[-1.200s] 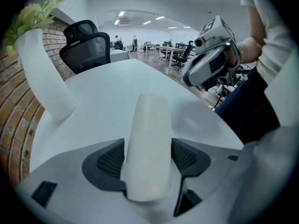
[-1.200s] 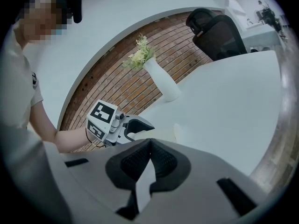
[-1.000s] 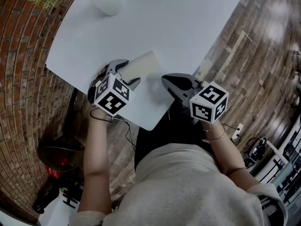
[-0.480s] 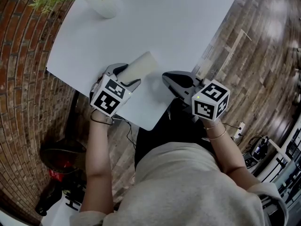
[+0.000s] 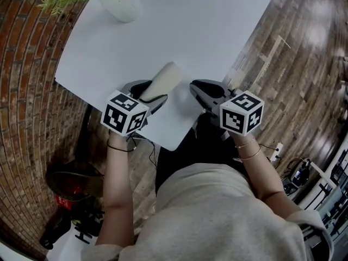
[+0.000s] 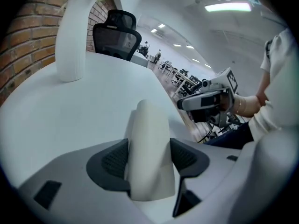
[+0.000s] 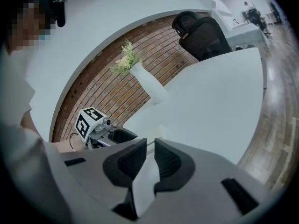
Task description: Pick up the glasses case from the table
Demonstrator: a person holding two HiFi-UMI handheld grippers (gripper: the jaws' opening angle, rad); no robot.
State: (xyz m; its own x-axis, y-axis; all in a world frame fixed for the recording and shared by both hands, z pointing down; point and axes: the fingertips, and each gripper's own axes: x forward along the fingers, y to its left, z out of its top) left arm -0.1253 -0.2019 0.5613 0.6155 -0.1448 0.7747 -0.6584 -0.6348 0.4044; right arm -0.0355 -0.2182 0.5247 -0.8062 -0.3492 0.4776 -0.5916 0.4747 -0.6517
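Head view — left claw [image 5: 150, 91] round case [image 5: 164, 75]

Office, mesh chair [image 6: 116, 34], desk rows [image 6: 181, 77]

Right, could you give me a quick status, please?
Left gripper just closed on glasses case. Right gripper empty, jaws just cracked open. Vase well clear.

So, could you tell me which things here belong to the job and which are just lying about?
Job:
glasses case
left gripper, jaws just been closing, case between them
table

Lying about:
vase with plant
office chair
right gripper, jaws just been opening, empty
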